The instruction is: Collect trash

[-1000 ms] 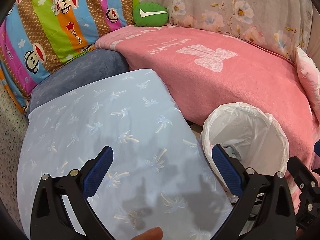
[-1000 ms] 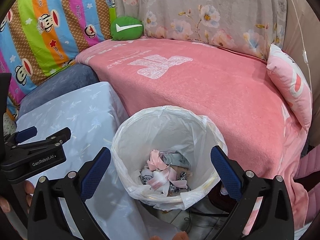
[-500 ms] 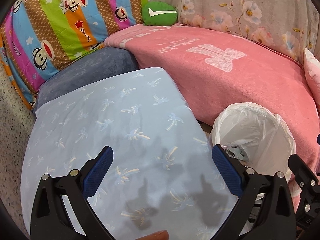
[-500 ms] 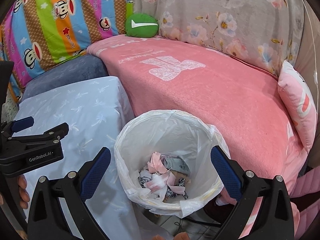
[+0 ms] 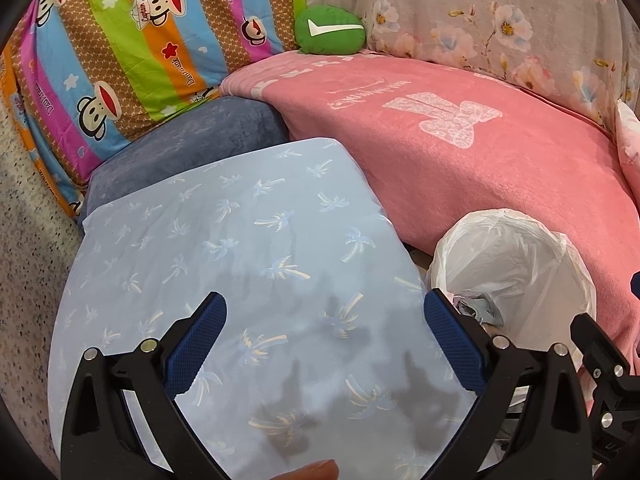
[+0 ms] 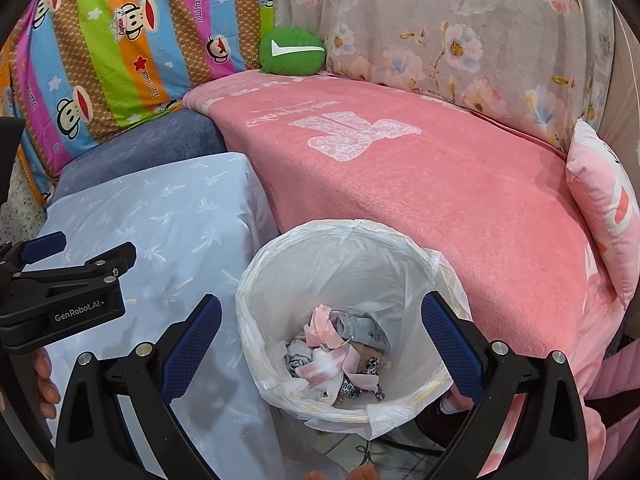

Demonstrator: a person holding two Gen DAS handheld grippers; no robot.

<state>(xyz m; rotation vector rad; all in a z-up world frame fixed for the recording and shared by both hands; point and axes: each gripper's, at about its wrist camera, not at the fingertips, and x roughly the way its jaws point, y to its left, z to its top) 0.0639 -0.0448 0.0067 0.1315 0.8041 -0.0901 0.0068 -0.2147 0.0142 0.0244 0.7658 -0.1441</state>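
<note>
While both jaws stand wide and empty, the right hand-held gripper (image 6: 321, 338) hangs over the white-lined bin (image 6: 404, 256), crumpled scraps (image 6: 336, 354) at its bottom. Left hand-held gripper (image 5: 325, 338): over the pale-blue counter (image 5: 224, 240), bin to its right.

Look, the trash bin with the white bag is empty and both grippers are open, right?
Not quite. The trash bin is not empty: the right wrist view shows crumpled scraps lying at the bottom of its white bag. The rest holds: the left gripper and the right gripper are both open, with nothing between their fingers.
</note>
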